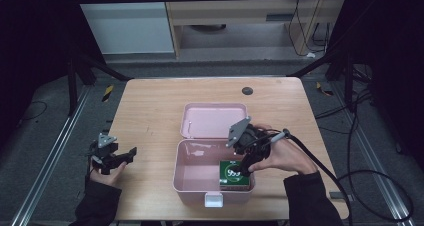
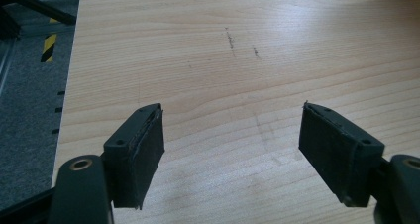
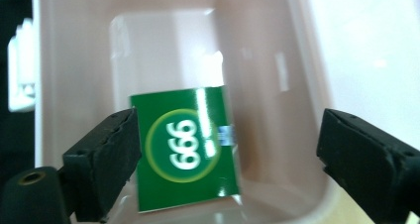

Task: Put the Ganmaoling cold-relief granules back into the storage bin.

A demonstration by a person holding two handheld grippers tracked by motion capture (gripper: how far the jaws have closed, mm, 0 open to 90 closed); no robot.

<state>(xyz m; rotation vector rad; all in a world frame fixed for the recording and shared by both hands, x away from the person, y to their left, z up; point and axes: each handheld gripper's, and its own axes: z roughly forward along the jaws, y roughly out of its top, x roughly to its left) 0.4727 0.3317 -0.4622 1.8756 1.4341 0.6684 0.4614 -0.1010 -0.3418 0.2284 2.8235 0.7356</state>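
The pink box [image 1: 200, 178] is sitting open on the counter [image 1: 150, 111], toward the middle of the near edge, its lid [image 1: 215, 120] lying back flat behind it and a white latch [image 1: 214, 200] sticking out of its front wall. Inside, a green pack [image 1: 234, 175] with a white "999" in a yellow ring is lying in the box's near right corner.

The right claw [image 1: 246, 167] is hanging over that corner, the person's right hand [image 1: 282, 156] gripping the tool from the right, a grey three-cornered plate [image 1: 239, 130] riding on top and the cable [image 1: 320, 166] trailing away toward the right edge. In the right gripper view the right claw [image 3: 223, 159] is standing wide open with nothing between its jaws: one black jaw is sitting just beside the edge of the green pack [image 3: 185, 149], whether touching I cannot tell, and the other is well apart from it, out over the pink box's [image 3: 307, 65] wall.

Over at the left edge of the counter, near the near-left corner, the left hand [image 1: 102, 173] is holding the left claw [image 1: 127, 153] just above the bare wood, pointing toward the box. In the left gripper view the left claw [image 2: 230, 149] is gaping wide as well, gripping nothing, with pale counter [image 2: 237, 60] grain and a few faint dark scuffs [image 2: 230, 38] showing between its pads.
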